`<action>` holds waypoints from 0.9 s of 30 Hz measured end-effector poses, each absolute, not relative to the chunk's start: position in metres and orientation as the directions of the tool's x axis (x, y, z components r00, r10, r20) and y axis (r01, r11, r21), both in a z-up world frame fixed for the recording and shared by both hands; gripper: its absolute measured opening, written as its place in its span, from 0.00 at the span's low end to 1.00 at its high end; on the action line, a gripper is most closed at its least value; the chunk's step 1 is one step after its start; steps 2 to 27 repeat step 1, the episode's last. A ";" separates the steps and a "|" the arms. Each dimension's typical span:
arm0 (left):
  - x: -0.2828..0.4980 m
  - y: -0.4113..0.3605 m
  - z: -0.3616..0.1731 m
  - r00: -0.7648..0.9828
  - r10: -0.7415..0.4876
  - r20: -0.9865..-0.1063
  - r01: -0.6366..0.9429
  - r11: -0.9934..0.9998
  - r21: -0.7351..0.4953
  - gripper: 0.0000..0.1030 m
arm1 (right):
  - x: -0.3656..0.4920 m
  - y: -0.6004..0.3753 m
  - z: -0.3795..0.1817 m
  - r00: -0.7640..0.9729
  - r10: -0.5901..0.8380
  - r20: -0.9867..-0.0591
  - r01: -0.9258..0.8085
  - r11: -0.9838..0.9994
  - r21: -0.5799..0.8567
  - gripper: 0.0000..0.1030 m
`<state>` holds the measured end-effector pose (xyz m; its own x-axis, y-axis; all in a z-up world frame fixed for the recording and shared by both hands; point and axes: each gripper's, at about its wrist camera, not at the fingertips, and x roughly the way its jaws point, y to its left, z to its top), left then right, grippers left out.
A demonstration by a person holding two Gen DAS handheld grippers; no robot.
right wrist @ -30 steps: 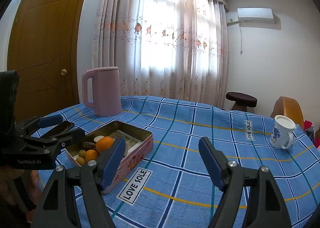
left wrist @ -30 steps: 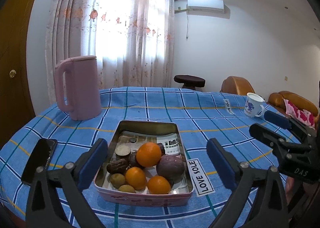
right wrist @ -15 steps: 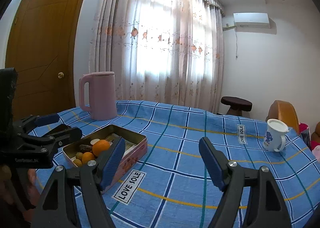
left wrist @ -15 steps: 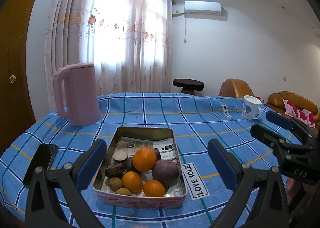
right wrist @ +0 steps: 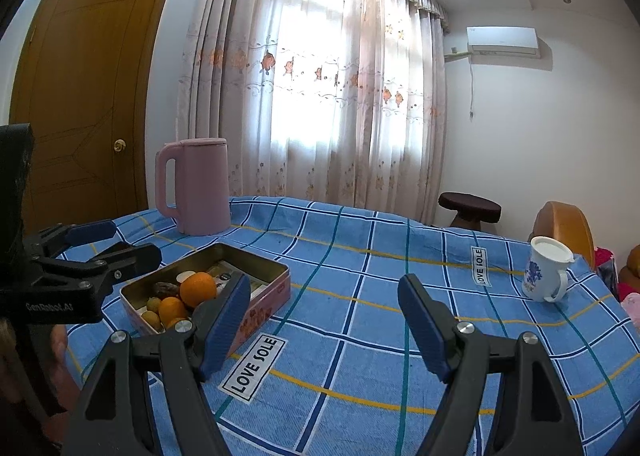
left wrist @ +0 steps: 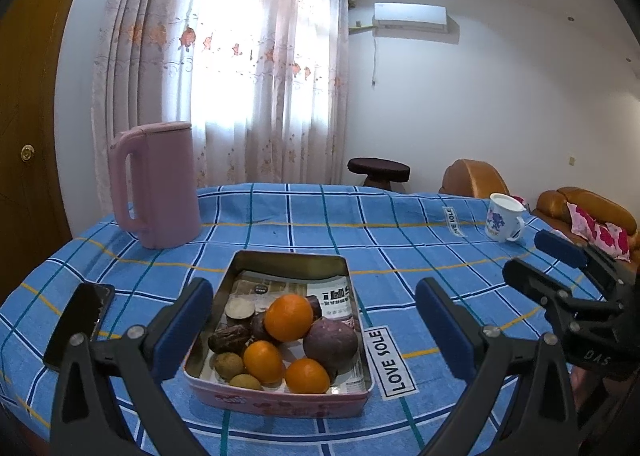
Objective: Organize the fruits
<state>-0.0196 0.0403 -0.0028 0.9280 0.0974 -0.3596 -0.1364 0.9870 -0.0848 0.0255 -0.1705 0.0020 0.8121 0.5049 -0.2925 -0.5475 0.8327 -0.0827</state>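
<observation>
Open blue checked surface (right wrist: 352, 296) right of tin (left wrist: 352, 268): bare stretch between tin and mug (right wrist: 544, 276), wide passage there. Tin top uncovered; fruit pile (left wrist: 288, 340) crowds near half, far half holds only paper. Pink kettle (left wrist: 158, 184) stands tall behind tin at left, blocks far-left approach. Phone (left wrist: 80, 322) lies flat just left of tin. Right gripper (left wrist: 532, 260) hangs over surface well right of tin, fingers apart.
</observation>
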 end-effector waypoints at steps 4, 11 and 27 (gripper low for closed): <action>-0.019 0.040 -0.003 0.928 0.092 -0.360 -0.131 0.988 -0.086 1.00 | 0.025 -0.170 0.002 0.812 0.505 -0.293 -0.547 0.833 -0.080 0.75; -0.019 0.040 -0.003 0.928 0.092 -0.360 -0.131 0.988 -0.086 1.00 | 0.025 -0.170 0.002 0.812 0.505 -0.293 -0.547 0.833 -0.080 0.75; -0.019 0.040 -0.003 0.928 0.092 -0.360 -0.131 0.988 -0.086 1.00 | 0.025 -0.170 0.002 0.812 0.505 -0.293 -0.547 0.833 -0.080 0.75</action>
